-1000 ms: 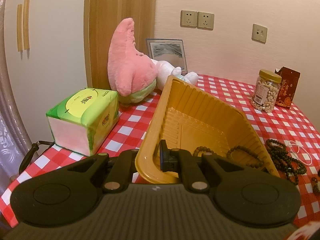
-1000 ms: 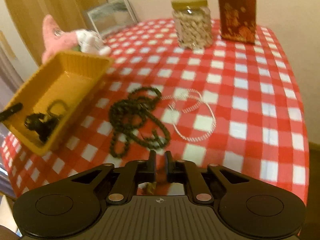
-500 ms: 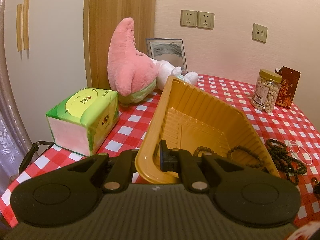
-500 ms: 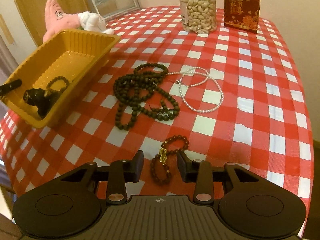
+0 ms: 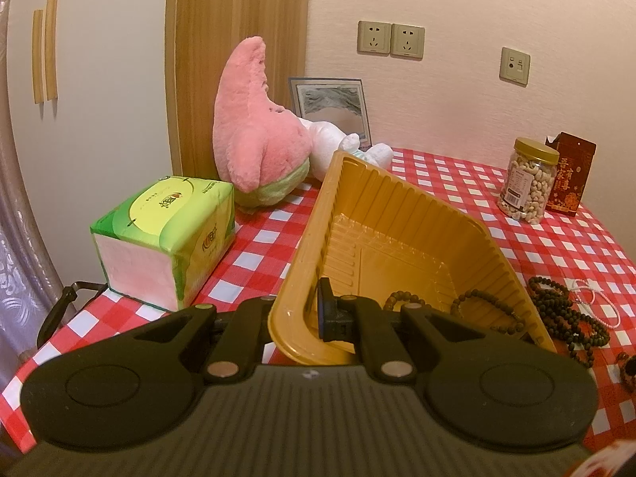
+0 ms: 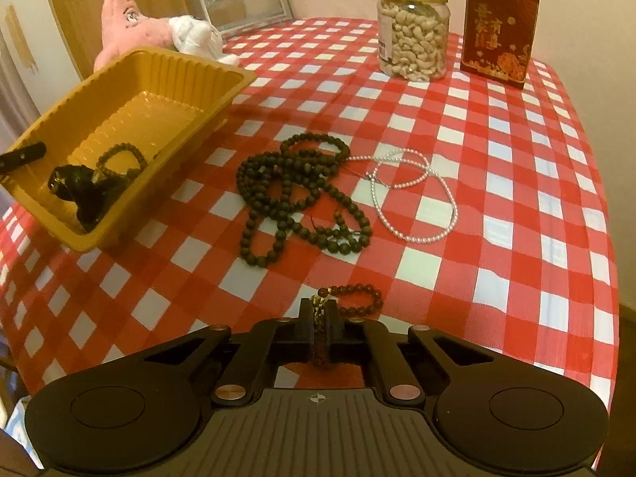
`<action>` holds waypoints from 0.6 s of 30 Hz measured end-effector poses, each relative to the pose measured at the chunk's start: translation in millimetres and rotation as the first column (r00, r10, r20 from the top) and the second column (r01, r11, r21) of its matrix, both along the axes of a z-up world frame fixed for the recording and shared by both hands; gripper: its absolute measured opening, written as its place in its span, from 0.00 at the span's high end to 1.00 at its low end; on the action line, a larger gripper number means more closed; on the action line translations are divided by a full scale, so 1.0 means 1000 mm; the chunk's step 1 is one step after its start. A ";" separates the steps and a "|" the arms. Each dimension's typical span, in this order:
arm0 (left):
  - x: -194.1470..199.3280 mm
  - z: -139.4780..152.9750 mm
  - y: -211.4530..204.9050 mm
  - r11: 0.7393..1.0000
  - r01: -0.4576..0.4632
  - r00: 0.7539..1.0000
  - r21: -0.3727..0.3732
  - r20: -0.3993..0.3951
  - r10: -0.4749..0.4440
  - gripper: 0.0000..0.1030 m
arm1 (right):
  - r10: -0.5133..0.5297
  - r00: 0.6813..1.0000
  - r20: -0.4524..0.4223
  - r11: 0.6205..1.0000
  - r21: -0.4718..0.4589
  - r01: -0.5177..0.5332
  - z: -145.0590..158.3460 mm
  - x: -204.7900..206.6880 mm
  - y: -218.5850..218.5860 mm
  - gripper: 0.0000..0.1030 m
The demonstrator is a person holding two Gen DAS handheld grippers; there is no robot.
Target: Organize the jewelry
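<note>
My left gripper (image 5: 314,314) is shut on the near rim of a yellow plastic tray (image 5: 397,214), which it holds tilted above the checked cloth. Two dark bead bracelets (image 5: 401,298) lie in the tray's low end. In the right wrist view the tray (image 6: 190,67) is at the left, with a bead bracelet (image 6: 119,157) and a dark clump of beads (image 6: 79,190) inside. My right gripper (image 6: 318,318) is shut on a dark red bead bracelet (image 6: 357,298) at its gold charm. A long dark bead necklace (image 6: 298,194) and a pearl necklace (image 6: 417,194) lie loose mid-table.
A cashew jar (image 6: 413,35) and a red box (image 6: 501,28) stand at the far side. A pink plush (image 5: 258,127), a picture frame (image 5: 330,107) and a green tissue pack (image 5: 167,234) sit beyond and left of the tray. The table's right edge (image 6: 608,278) drops off.
My right gripper opened over the dark red bracelet, then closed on it at the gold charm. The left gripper and the tilted tray have not moved.
</note>
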State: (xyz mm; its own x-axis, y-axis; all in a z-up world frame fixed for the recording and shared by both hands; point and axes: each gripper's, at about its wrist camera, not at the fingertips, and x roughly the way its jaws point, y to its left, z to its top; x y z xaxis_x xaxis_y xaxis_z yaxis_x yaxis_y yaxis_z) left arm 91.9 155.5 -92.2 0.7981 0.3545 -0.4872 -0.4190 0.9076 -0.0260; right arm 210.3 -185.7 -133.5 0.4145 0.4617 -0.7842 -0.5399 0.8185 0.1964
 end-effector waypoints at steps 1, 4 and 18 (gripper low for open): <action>0.000 0.000 0.000 1.000 0.000 1.000 -0.001 0.000 0.000 0.93 | 0.000 1.000 0.002 1.000 0.007 0.000 0.003 0.000 0.000 0.95; 0.000 0.000 0.000 1.000 -0.001 1.000 -0.002 0.000 0.001 0.93 | -0.006 1.000 0.000 0.999 0.053 0.006 0.015 0.000 -0.002 0.95; 0.000 0.000 0.000 1.000 0.000 1.000 -0.003 0.003 0.000 0.93 | 0.014 0.997 0.082 0.974 0.225 -0.032 0.102 0.001 0.003 0.95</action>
State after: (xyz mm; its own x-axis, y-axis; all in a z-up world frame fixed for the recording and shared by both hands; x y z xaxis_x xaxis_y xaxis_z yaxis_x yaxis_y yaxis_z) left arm 91.6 155.3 -92.0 0.7999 0.3529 -0.4855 -0.4187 0.9076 -0.0301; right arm 211.4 -182.8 -31.1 0.4587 0.6332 -0.6234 -0.5792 0.7451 0.3307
